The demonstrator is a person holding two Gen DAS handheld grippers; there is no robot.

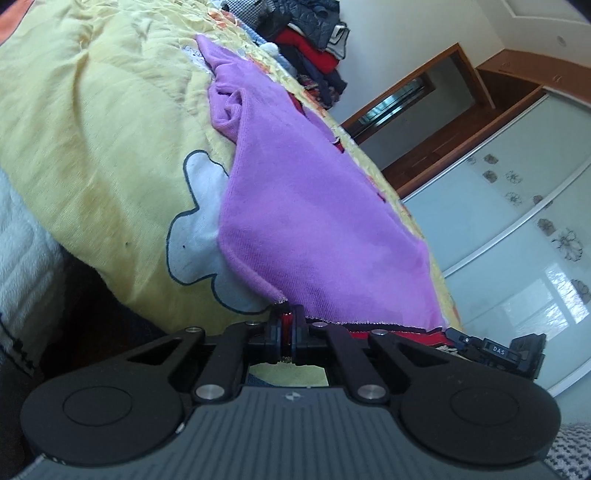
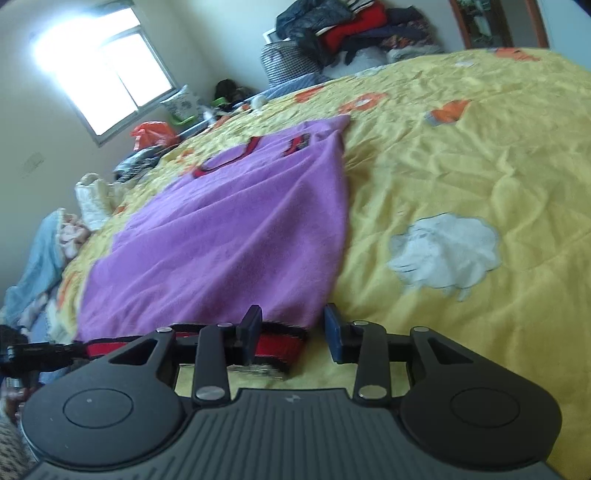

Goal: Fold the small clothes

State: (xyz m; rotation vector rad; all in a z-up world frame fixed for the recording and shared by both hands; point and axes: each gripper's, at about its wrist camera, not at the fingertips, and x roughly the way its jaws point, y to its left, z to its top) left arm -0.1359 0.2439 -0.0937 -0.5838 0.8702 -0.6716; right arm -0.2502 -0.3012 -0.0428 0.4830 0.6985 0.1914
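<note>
A small purple garment (image 1: 310,218) with a red and black hem lies spread on a yellow bedspread (image 1: 92,147). My left gripper (image 1: 287,325) is shut on the garment's hem at one corner. In the right wrist view the same purple garment (image 2: 229,236) lies flat, with its red hem band (image 2: 275,343) at the near edge. My right gripper (image 2: 291,334) is open, its jaws on either side of the hem's right corner. The other gripper shows at the far end of the hem in the left wrist view (image 1: 495,349) and in the right wrist view (image 2: 37,352).
The yellow bedspread (image 2: 461,155) carries white cloud and orange patches. A pile of dark and red clothes (image 2: 351,29) sits at the far side of the bed. More clothes (image 2: 48,251) lie at the left edge. A wardrobe with glass sliding doors (image 1: 517,221) stands beside the bed.
</note>
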